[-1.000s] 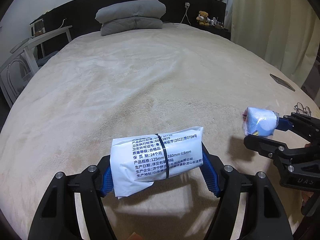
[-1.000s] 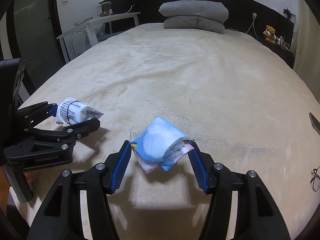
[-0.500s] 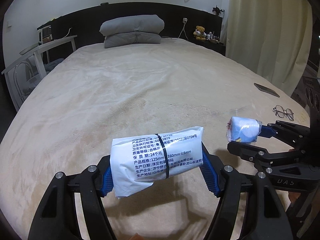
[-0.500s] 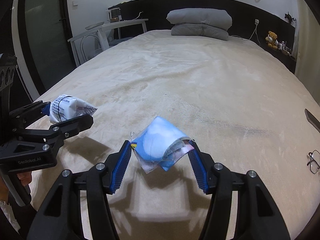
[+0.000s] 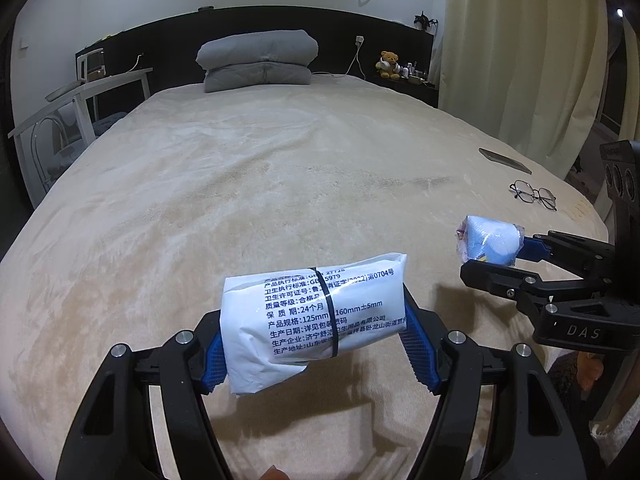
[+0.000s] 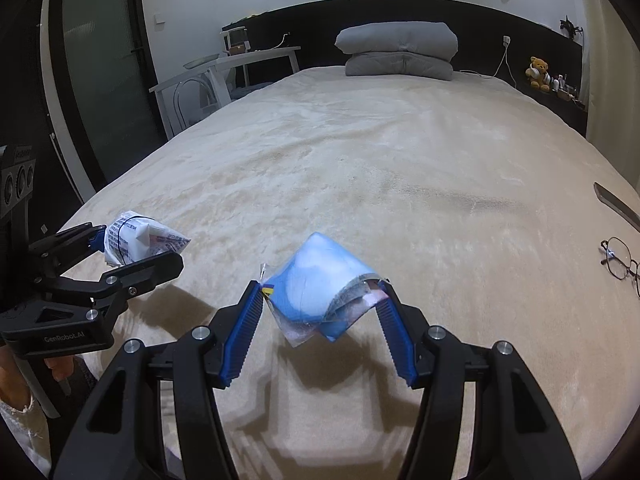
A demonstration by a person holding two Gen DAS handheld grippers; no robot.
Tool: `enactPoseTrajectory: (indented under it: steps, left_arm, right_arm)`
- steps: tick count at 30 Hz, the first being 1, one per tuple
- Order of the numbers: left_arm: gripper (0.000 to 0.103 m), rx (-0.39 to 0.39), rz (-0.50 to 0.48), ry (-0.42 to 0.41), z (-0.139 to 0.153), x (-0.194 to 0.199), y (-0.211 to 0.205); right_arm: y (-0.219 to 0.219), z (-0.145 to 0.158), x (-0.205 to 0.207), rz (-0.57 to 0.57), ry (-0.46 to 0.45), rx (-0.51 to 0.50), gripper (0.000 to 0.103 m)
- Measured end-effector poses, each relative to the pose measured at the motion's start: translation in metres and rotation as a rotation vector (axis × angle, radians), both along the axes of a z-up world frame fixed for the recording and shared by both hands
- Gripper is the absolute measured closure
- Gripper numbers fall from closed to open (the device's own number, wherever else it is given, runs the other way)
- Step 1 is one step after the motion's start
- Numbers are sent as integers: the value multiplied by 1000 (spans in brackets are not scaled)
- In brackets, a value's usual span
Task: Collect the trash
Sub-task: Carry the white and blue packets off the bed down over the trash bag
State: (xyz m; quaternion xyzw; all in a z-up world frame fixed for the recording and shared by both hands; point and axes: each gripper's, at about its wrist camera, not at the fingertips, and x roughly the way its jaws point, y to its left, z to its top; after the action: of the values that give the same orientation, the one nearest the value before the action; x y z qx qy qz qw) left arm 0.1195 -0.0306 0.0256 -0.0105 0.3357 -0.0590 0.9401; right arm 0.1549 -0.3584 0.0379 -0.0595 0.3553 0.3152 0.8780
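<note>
My left gripper (image 5: 312, 344) is shut on a white tissue pack (image 5: 316, 320) with black printed text and a black band, held above the beige bed (image 5: 280, 184). It also shows at the left of the right wrist view (image 6: 136, 240). My right gripper (image 6: 320, 308) is shut on a crumpled blue and clear plastic wrapper (image 6: 320, 284), also held above the bed. That wrapper also shows at the right of the left wrist view (image 5: 490, 240).
Glasses (image 5: 534, 196) and a dark phone (image 5: 505, 160) lie near the bed's right edge. Folded grey bedding (image 5: 258, 62) sits at the headboard. A white table and chair (image 5: 80, 104) stand left of the bed. Curtains (image 5: 520, 60) hang at the right.
Both grippers have lifted and drawn back from the bed with their trash still held. More of the room, the glasses and the phone have come into view.
</note>
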Motion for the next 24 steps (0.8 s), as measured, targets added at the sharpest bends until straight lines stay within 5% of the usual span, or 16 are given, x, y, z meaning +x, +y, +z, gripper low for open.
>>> enactPoseTrajectory:
  steps: [24]
  left_arm:
    - [32,20,-35,57,-37,-127,-34]
  right_arm:
    - [-35,-30,-132,69,41,-53,45]
